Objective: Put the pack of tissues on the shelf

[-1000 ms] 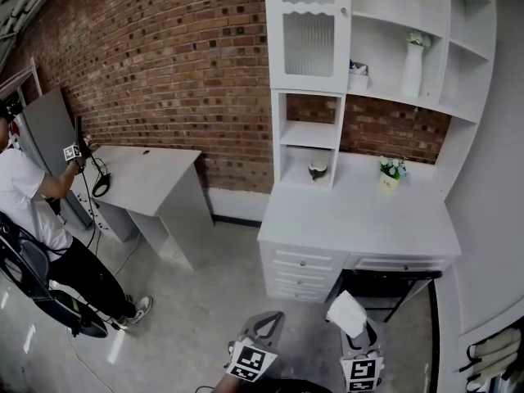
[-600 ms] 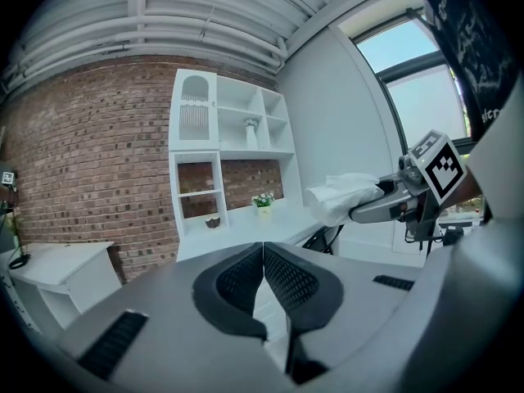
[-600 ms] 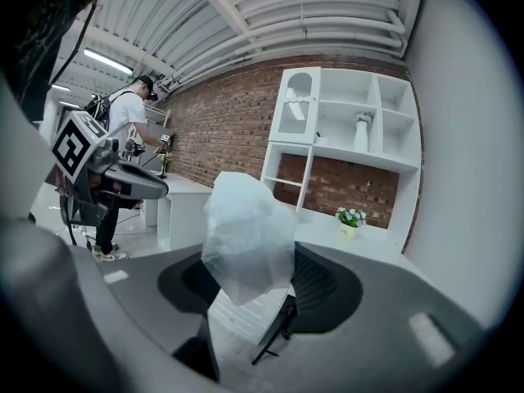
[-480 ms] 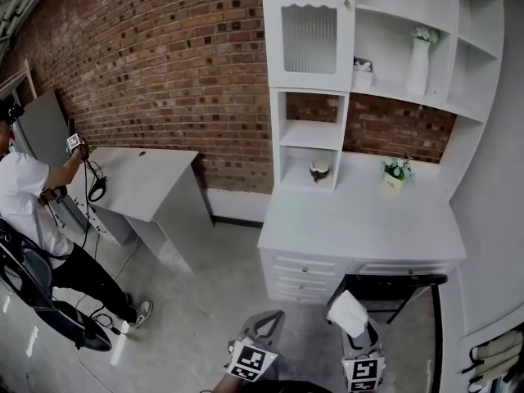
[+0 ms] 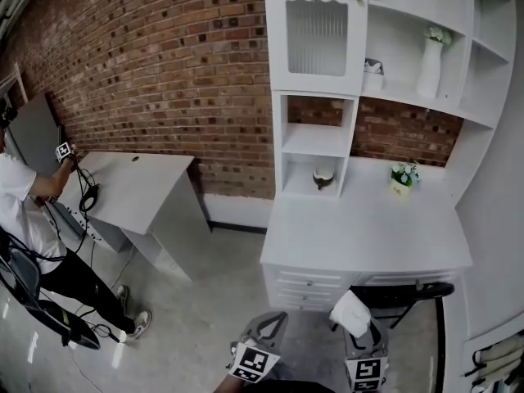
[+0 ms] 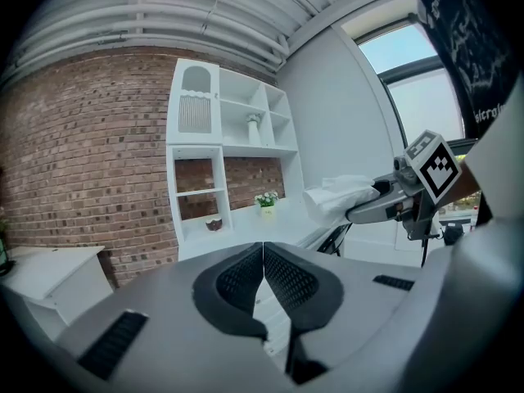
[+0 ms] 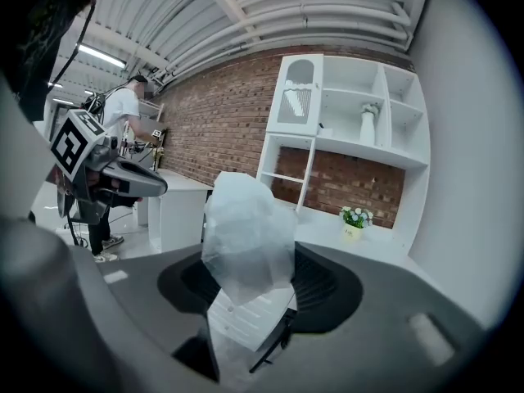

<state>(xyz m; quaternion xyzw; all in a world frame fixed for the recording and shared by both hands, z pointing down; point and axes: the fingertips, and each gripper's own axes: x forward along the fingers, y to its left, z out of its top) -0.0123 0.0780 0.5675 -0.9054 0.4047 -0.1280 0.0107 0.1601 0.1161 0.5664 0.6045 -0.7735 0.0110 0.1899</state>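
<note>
Pack of tissues, white and soft-wrapped, stands clamped between the jaws of the right gripper, its top poking up above the pads. That gripper is held low at the bottom edge of the head view, pointing forward and slightly downward toward a white desk. The pack is in the air in front of the desk, well apart from the white shelf unit that rises against the brick wall. The left gripper is held just beside the right, at about the same height, with its jaws together and nothing between them. A small flower pot sits on the desk.
</note>
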